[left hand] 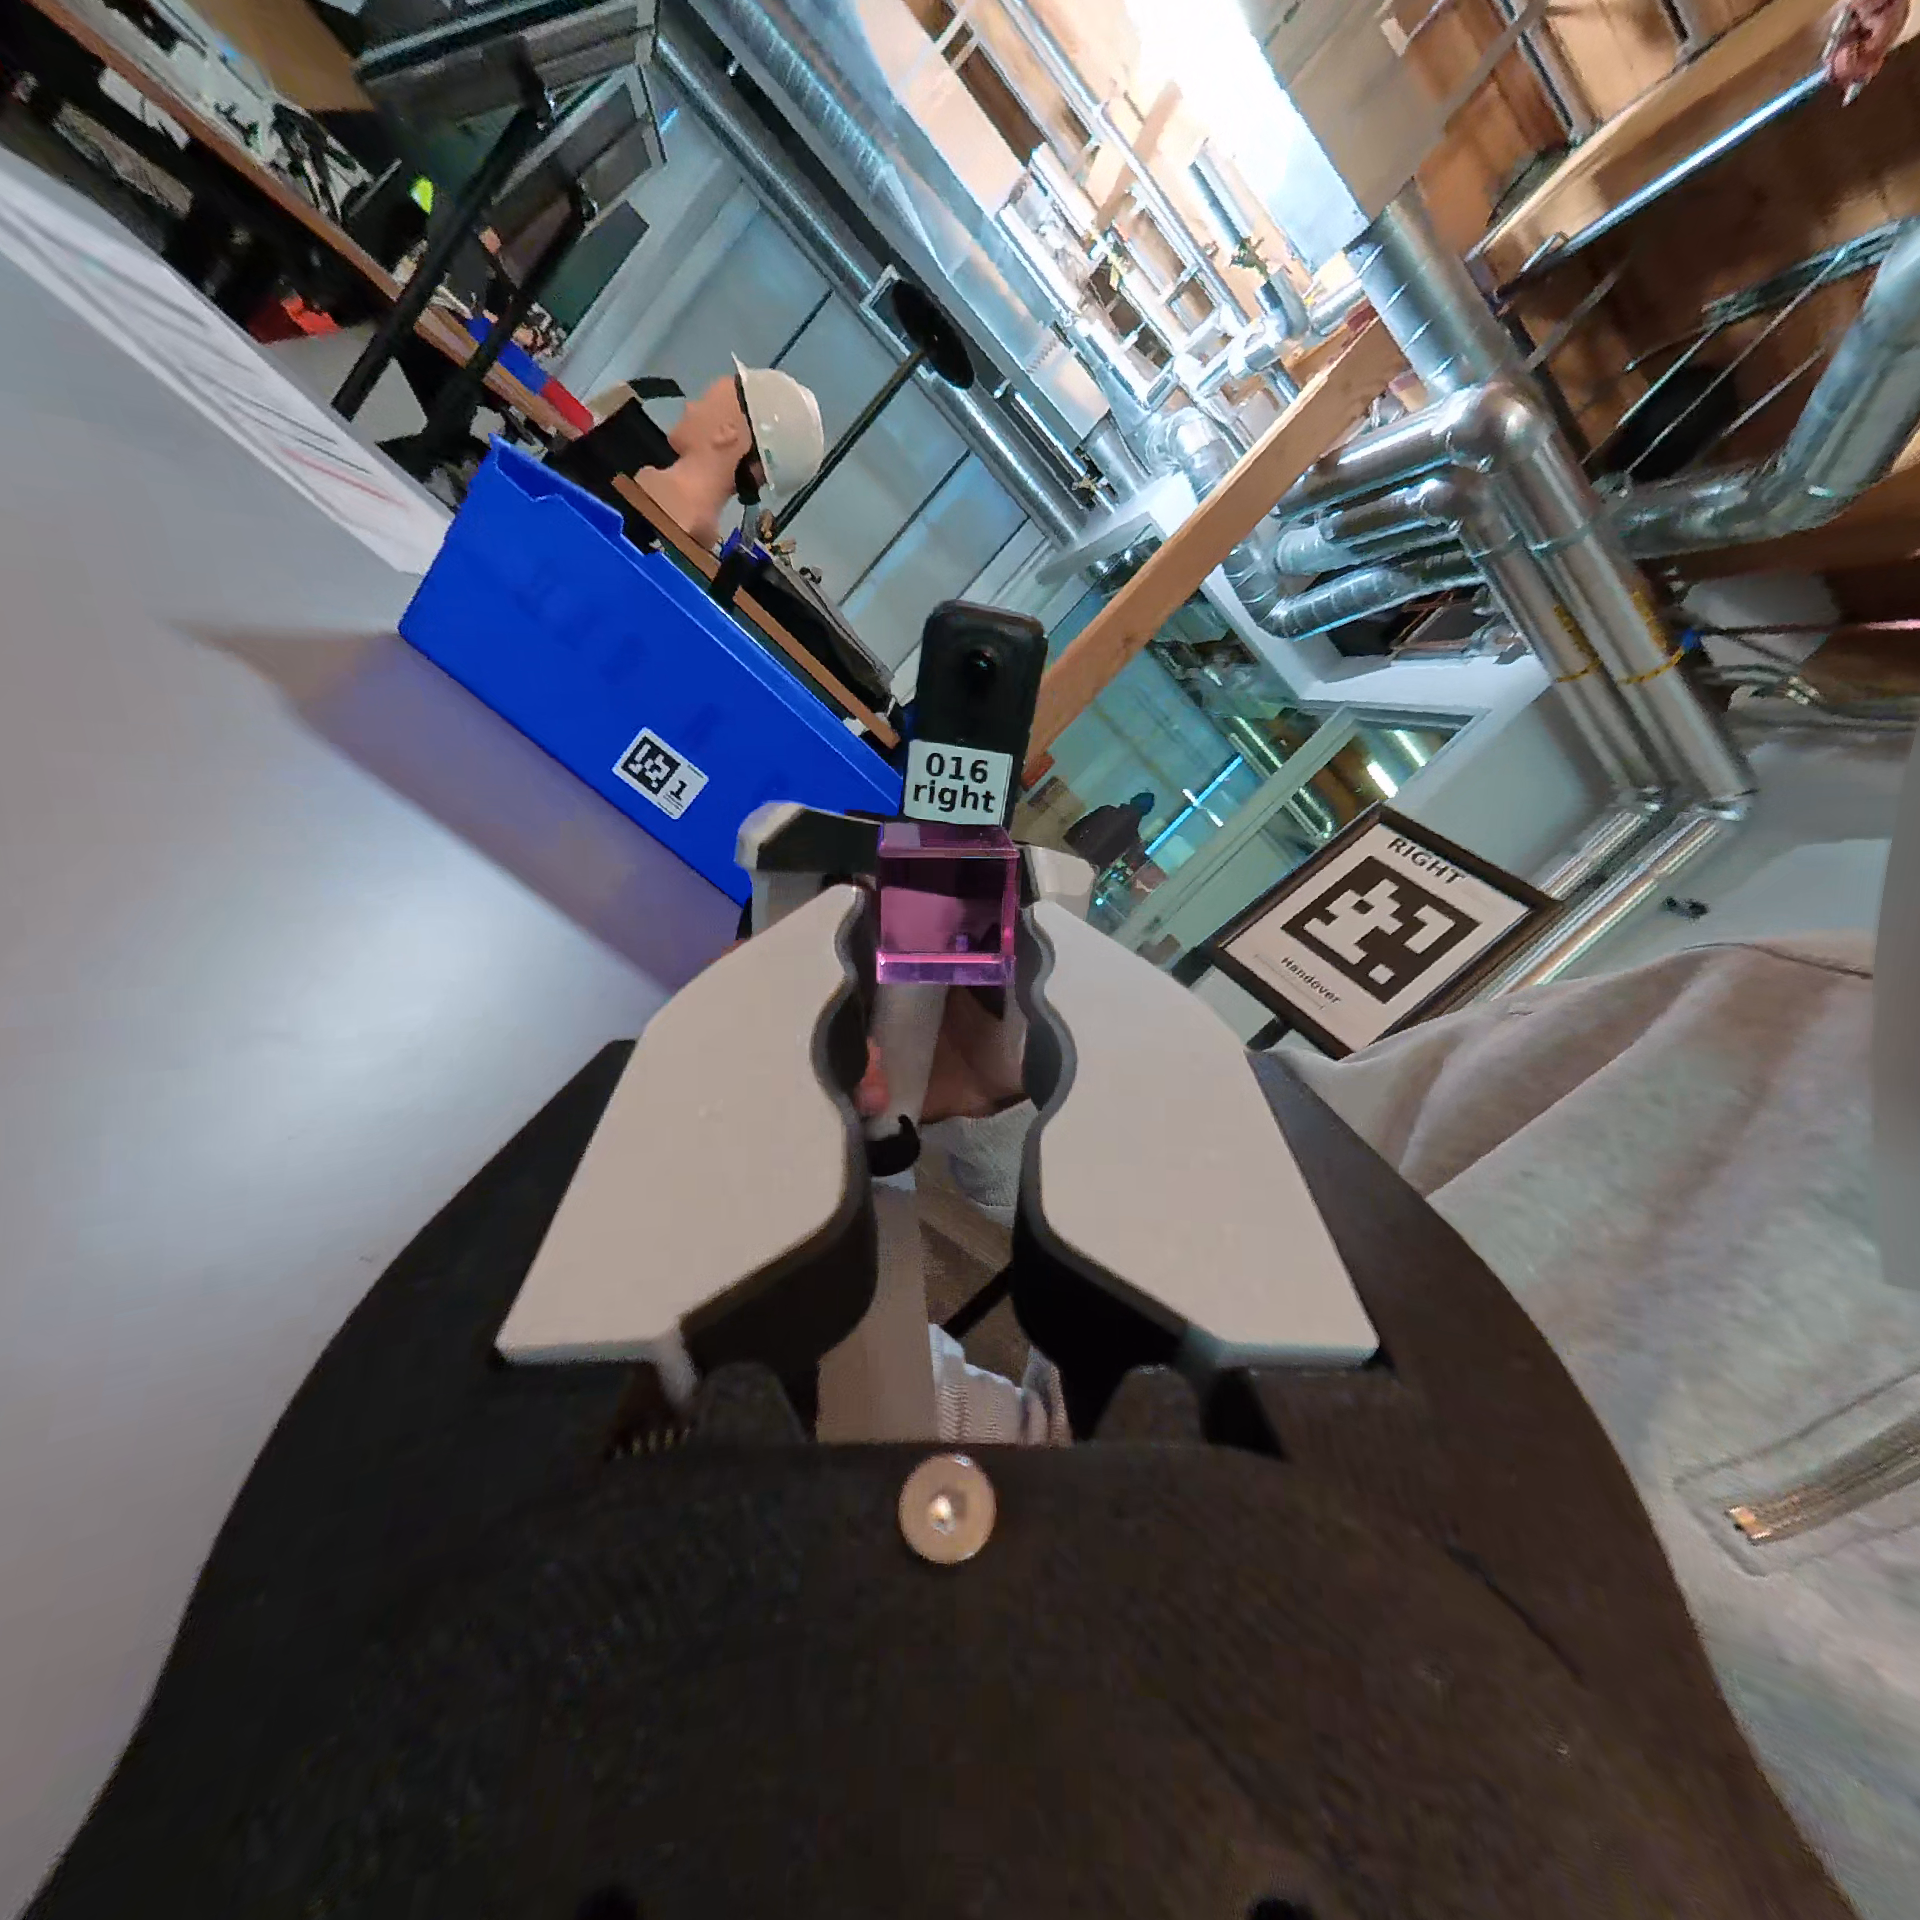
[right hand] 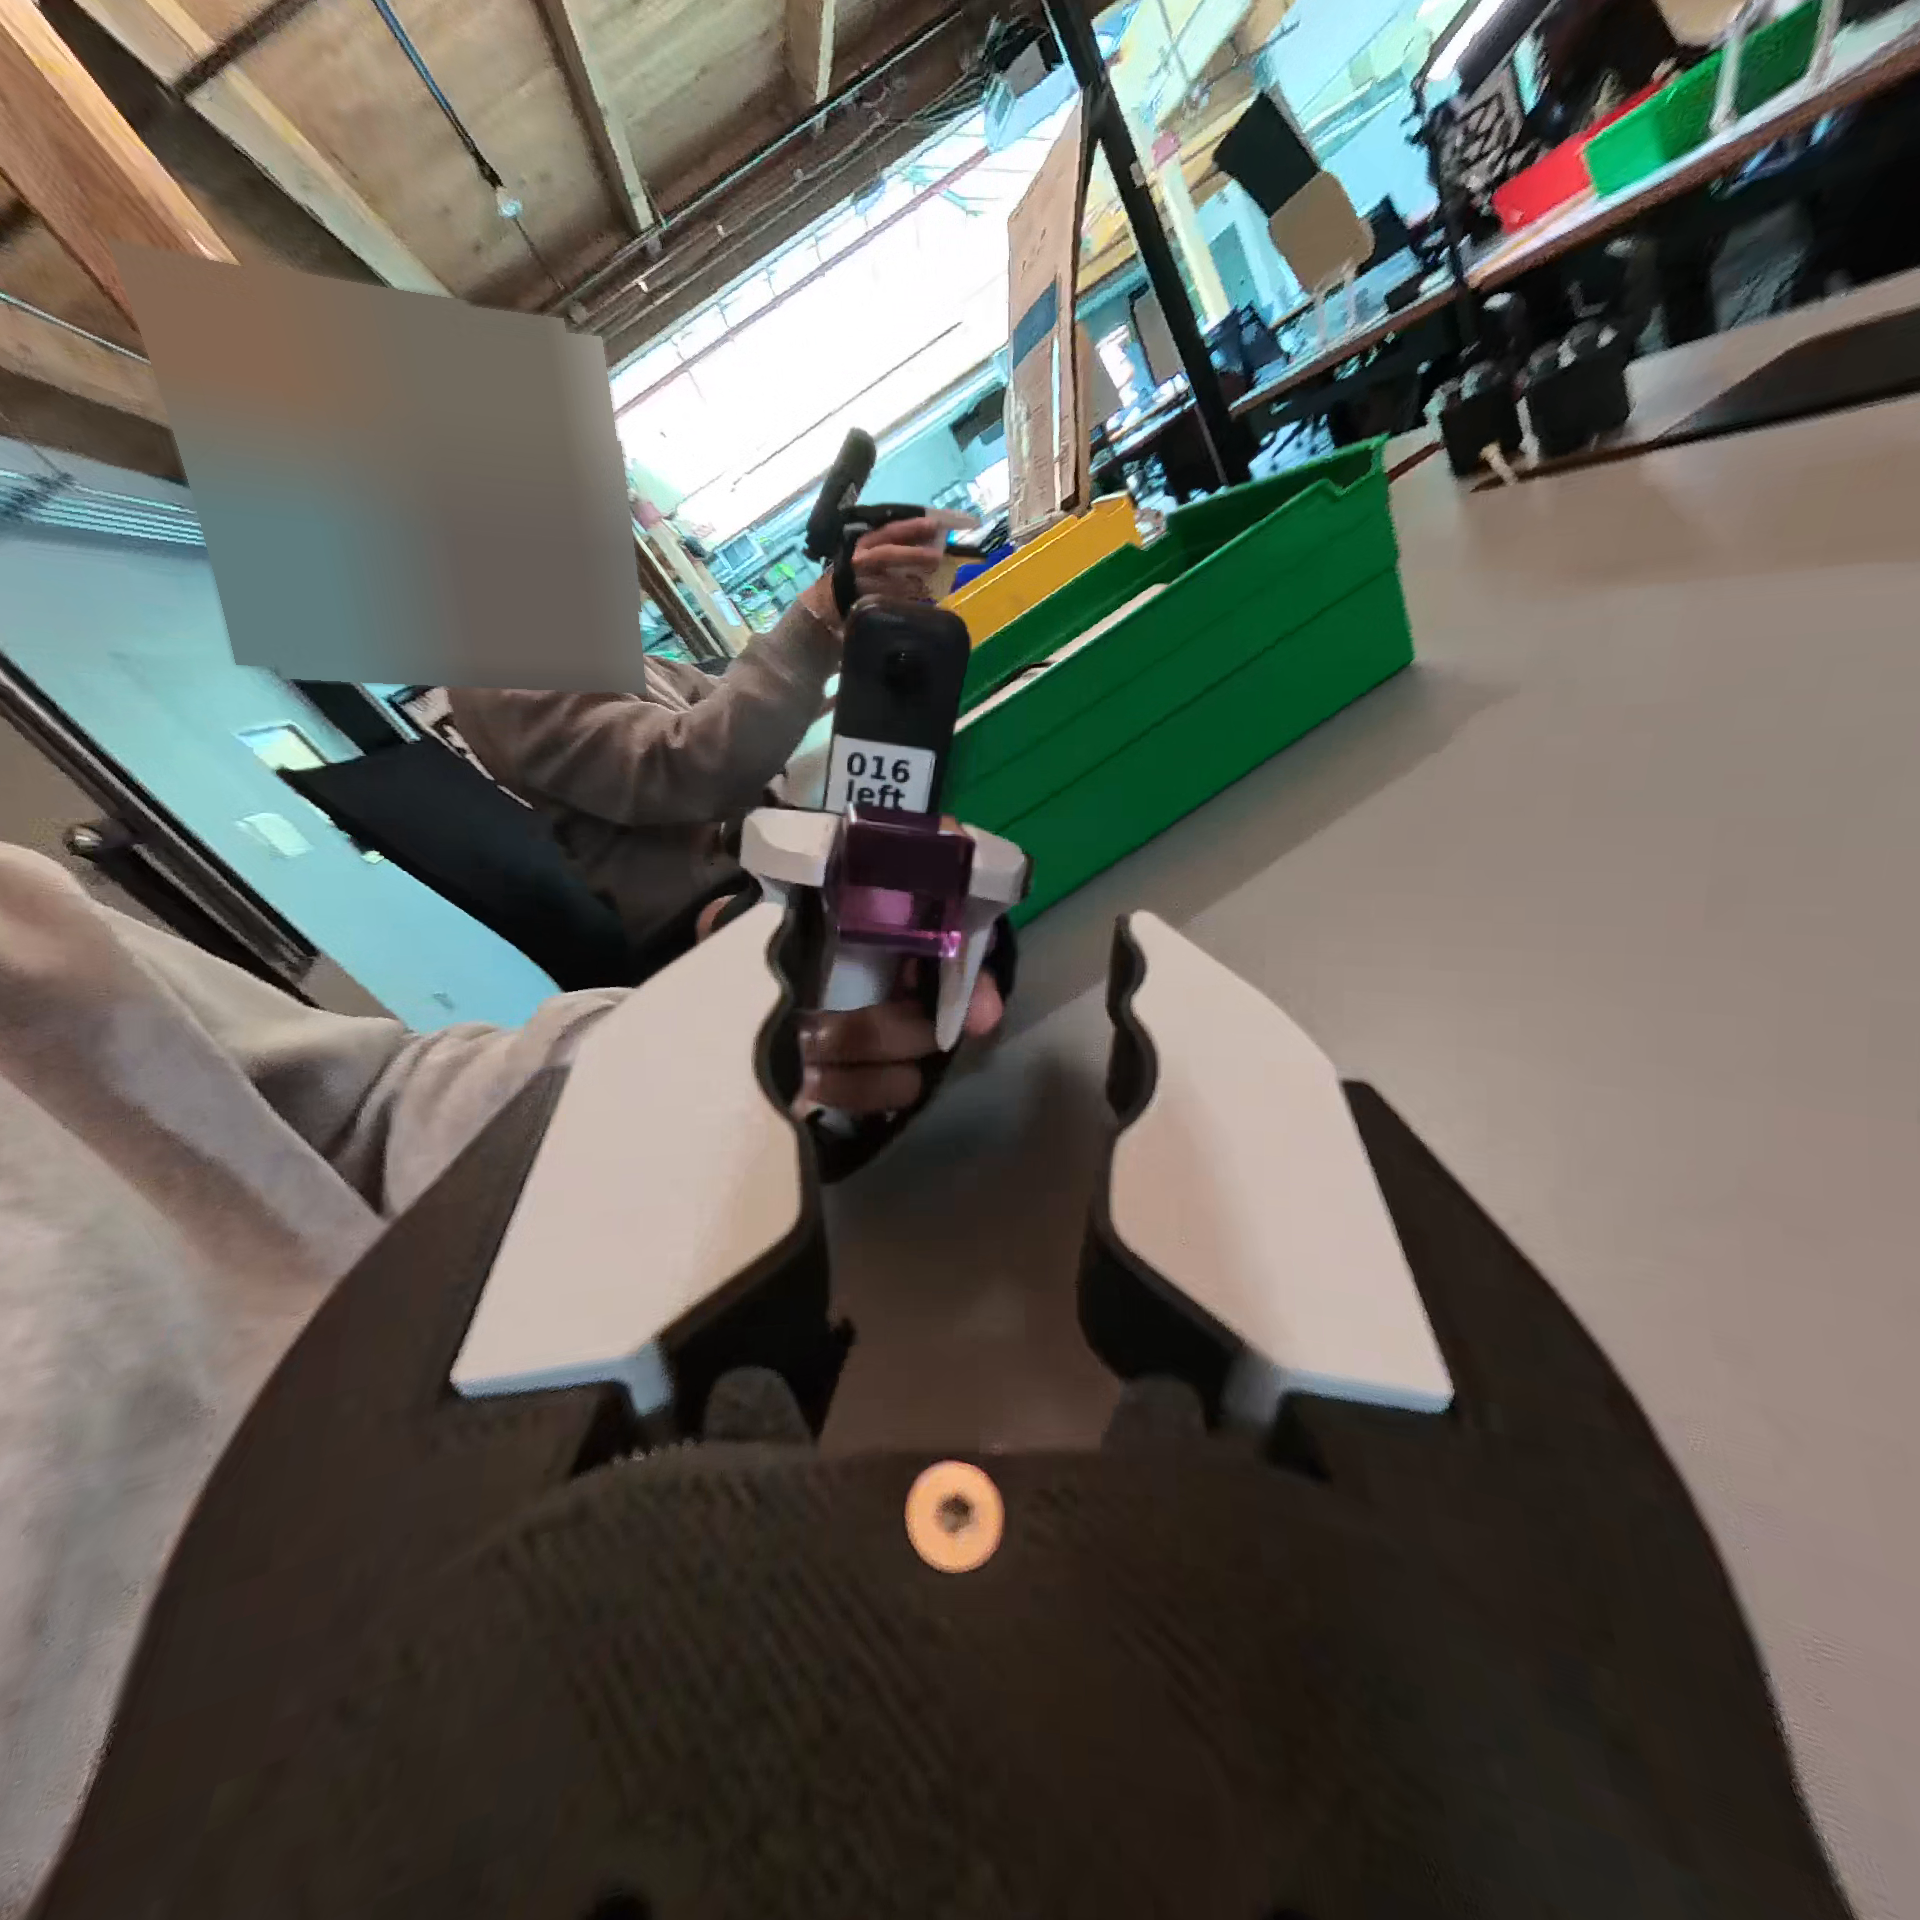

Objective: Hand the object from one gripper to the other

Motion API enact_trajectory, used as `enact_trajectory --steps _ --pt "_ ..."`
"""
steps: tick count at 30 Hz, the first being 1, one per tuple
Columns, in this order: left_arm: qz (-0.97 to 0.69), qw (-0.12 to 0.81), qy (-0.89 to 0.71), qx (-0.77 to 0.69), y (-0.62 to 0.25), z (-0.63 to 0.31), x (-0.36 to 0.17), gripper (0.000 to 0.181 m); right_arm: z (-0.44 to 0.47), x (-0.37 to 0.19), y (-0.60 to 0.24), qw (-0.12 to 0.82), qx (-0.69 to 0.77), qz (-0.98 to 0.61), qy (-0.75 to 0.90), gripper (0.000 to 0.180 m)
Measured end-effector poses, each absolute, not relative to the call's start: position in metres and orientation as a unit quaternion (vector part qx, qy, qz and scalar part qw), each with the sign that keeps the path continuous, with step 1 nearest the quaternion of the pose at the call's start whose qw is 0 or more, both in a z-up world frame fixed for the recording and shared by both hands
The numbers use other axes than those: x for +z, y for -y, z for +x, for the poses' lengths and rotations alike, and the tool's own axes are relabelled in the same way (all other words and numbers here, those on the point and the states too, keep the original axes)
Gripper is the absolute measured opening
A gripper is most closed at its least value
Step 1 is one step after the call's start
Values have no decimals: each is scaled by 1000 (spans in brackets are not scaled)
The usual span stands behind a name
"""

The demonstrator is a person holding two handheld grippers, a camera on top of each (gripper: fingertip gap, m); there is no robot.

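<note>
While the left gripper [left hand: 943, 940] pinches the purple cube [left hand: 945, 914] squarely, no long axis, the right gripper [right hand: 951, 966] gapes wide, empty, above the tabletop [right hand: 1558, 831]

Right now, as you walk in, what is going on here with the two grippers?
A person holds a gripper in each hand above a grey table. The left gripper is shut on a purple cube at its fingertips. The right gripper faces it with jaws wide open and not touching the cube, which sits just ahead of its left finger rather than between the two. The handover is not yet done.
</note>
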State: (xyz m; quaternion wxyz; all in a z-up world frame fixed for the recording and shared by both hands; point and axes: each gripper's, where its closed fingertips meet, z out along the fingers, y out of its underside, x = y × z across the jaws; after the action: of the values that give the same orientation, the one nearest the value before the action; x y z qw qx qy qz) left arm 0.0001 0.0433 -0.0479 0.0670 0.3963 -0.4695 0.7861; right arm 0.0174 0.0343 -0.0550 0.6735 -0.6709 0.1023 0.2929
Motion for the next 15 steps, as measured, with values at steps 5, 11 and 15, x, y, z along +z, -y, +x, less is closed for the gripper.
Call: enact_trajectory --steps 5,11,15 --pt "387 49 488 781 -37 -1 -48 26 6 -57 -37 659 321 -673 -98 40" --pt "386 41 504 771 -32 -1 -52 26 0 -56 -36 652 346 -668 -93 26" --pt "387 41 503 772 -32 -1 -52 26 0 -57 -36 649 346 -671 -94 26"
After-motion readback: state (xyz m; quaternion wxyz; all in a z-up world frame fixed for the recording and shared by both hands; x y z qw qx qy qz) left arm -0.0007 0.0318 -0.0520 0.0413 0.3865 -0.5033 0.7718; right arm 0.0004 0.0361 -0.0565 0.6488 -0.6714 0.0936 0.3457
